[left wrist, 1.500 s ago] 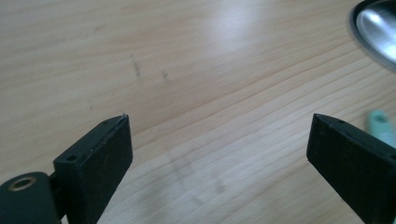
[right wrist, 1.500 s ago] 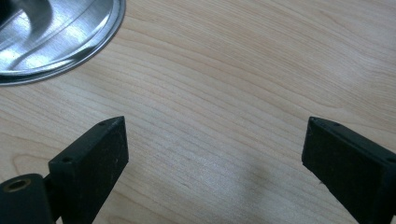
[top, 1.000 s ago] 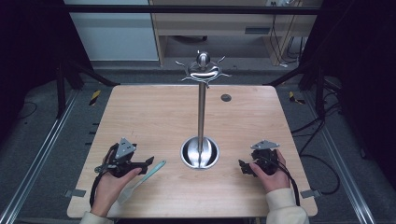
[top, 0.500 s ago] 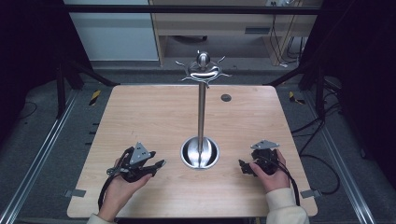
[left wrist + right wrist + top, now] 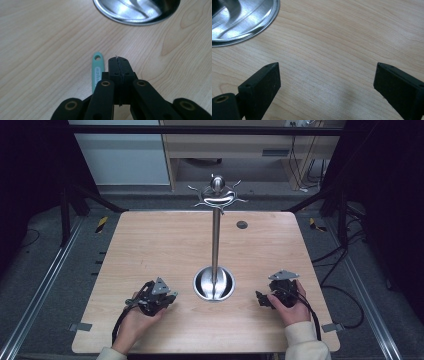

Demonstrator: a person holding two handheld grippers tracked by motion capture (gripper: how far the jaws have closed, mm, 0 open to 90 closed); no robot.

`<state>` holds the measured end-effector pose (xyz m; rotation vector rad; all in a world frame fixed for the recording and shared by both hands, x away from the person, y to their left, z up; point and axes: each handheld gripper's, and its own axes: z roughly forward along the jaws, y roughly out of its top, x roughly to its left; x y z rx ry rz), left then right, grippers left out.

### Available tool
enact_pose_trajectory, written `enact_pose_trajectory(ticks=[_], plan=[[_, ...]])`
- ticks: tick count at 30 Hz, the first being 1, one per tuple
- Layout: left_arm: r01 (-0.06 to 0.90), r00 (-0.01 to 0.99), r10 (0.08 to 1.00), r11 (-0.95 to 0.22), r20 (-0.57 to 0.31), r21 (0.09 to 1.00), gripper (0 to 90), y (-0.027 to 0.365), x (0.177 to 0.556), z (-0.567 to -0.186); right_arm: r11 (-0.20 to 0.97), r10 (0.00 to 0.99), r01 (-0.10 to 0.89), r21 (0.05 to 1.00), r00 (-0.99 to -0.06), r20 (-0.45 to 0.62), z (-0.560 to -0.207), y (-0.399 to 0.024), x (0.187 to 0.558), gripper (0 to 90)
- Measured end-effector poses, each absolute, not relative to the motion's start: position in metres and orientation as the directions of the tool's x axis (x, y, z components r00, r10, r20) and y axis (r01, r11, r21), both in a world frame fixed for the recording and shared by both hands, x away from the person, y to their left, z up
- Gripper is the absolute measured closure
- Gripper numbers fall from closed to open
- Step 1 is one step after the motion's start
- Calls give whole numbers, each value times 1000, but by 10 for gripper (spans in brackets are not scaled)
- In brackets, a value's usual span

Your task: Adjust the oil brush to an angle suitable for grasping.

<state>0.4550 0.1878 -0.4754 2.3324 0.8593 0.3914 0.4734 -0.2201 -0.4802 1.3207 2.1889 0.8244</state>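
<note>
**Teal handle slips beside the closed jaws**

Pale wooden counter point(image 5: 165, 240) carries a tall steel stand with a round dished base point(image 5: 214, 283) at its near centre. Left gripper point(image 5: 118, 65) has moved right toward it, jaws together on nothing; the flat teal plastic handle point(image 5: 96, 70), earlier jutting out, lies just beside them, its length hidden. Right gripper point(image 5: 325, 82) rests, jaws apart.

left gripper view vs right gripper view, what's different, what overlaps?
Left gripper view: the left gripper with its jaws pressed together, and a mint-green handle end with a hanging hole lying on the wood beside them; its rest is hidden under the gripper. Right gripper view: the right gripper with jaws spread wide, bare wood between them. Both: the light wooden table and the rim of the shiny steel stand base.
</note>
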Motion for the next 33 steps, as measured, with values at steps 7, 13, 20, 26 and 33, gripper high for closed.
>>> enact_pose_trajectory(ticks=[7,13,20,26,33], plan=[[499,734,674,-620,85,605,900,183,456,-484,362,895,625,691,-440,-70,-480,-220,473,78],[506,720,686,-626,109,593,900,187,458,-486,365,895,623,692,-441,-75,-481,-220,474,78],[535,682,722,-602,118,592,900,198,464,-484,363,895,626,690,-441,-70,-481,-220,473,78],[551,653,741,-605,155,575,896,202,456,-461,354,900,632,689,-431,-66,-481,-221,473,78],[625,626,761,-619,167,476,782,217,448,-436,357,898,627,693,-434,-70,-480,-220,472,78]])
